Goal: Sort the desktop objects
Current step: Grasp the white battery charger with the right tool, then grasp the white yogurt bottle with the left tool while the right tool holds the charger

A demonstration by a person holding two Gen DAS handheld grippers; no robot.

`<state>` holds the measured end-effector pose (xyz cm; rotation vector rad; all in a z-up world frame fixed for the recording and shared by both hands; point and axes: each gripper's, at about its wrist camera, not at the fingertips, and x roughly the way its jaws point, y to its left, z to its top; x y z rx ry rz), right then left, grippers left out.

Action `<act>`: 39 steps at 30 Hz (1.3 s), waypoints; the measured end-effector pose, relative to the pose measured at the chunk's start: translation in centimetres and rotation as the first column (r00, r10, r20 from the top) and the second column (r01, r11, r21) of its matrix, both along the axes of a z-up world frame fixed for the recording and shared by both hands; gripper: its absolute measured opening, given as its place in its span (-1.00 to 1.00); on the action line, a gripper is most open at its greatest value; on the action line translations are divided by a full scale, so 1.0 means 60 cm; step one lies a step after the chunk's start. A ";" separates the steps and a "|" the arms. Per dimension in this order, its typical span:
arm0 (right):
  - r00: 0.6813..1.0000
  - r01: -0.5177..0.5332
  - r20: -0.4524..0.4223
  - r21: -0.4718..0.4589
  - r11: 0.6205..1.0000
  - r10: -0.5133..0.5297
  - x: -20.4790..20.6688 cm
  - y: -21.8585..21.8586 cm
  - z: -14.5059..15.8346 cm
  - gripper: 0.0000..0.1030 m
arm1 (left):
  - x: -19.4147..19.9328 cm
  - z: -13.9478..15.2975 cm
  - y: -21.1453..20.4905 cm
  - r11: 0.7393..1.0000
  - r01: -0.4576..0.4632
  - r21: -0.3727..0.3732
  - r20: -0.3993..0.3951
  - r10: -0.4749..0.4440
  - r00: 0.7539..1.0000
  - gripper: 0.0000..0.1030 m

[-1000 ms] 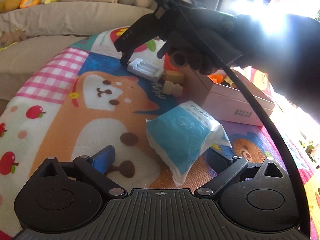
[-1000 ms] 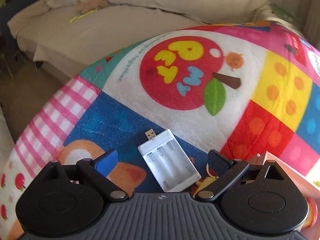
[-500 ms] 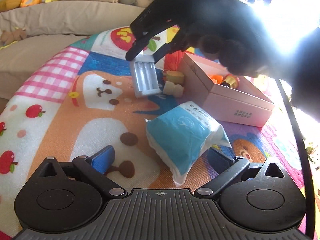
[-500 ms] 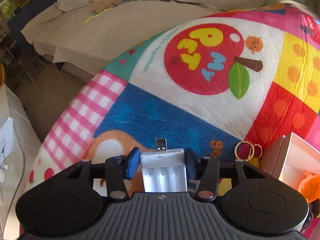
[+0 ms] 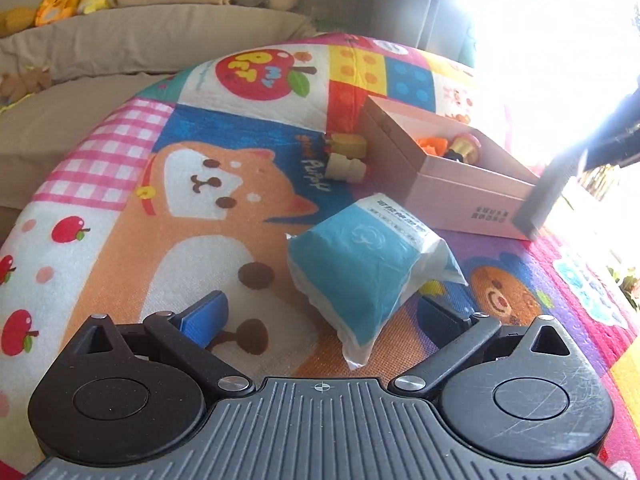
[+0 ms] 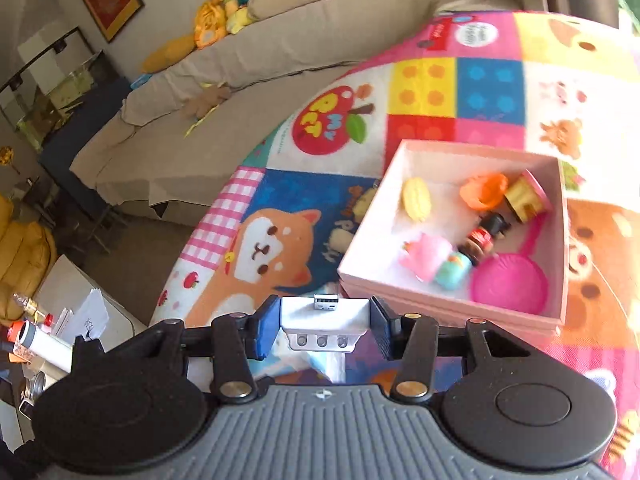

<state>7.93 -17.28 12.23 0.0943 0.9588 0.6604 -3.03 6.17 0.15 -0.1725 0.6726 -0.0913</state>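
Note:
My right gripper is shut on a white USB battery charger, held in the air just short of the near wall of the open pink box. Several small toys lie inside the box, among them a pink scoop. My left gripper stands open low over the play mat. A blue-and-white tissue pack lies right in front of it, its near corner reaching between the fingers without touching the pads. In the left wrist view the pink box sits beyond the pack, and a dark blurred part of the right gripper crosses its right corner.
Two small yellow and cream toys lie on the mat against the box's left wall. A beige sofa with plush toys curves behind the mat. A low side table with a bottle and papers stands off the mat's left edge.
The right gripper closed on the charger, lifted it off the mat and swung it right, to the pink box. It has almost left the left wrist view. The left gripper stayed put.

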 end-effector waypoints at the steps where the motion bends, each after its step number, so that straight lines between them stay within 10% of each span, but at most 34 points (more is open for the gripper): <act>1: 1.000 0.023 -0.017 -0.015 1.000 -0.024 -0.004 -0.016 -0.010 -0.07 | 0.001 0.000 -0.003 1.000 0.000 0.013 -0.004 0.000 1.000 1.00; 7: 0.982 0.156 -0.105 -0.016 0.988 -0.156 0.013 -0.063 -0.085 -0.07 | 0.003 0.002 -0.014 0.998 -0.002 0.069 -0.031 0.004 1.000 1.00; 19: 0.973 0.197 0.147 -0.105 0.975 -0.180 -0.042 -0.054 -0.141 0.58 | 0.036 0.039 -0.045 0.985 0.052 0.163 0.006 -0.053 0.999 1.00; 25: 0.939 0.277 0.249 -0.130 0.952 -0.239 -0.090 -0.071 -0.183 0.65 | 0.103 0.111 -0.053 0.969 0.044 0.244 0.168 -0.087 0.982 1.00; 28: 0.928 0.295 0.272 -0.118 0.948 -0.255 -0.114 -0.067 -0.213 0.74 | 0.178 0.100 -0.050 0.959 0.110 0.263 0.109 -0.143 0.984 0.93; 30: 0.916 0.309 0.299 -0.104 0.945 -0.267 -0.129 -0.063 -0.221 0.83 | 0.230 0.080 -0.043 0.963 0.147 0.224 0.006 -0.153 0.988 0.21; 39: 0.901 0.372 0.261 -0.059 0.926 -0.345 -0.123 -0.074 -0.228 0.97 | 0.296 0.025 -0.041 0.959 0.268 0.087 -0.087 -0.261 0.961 0.28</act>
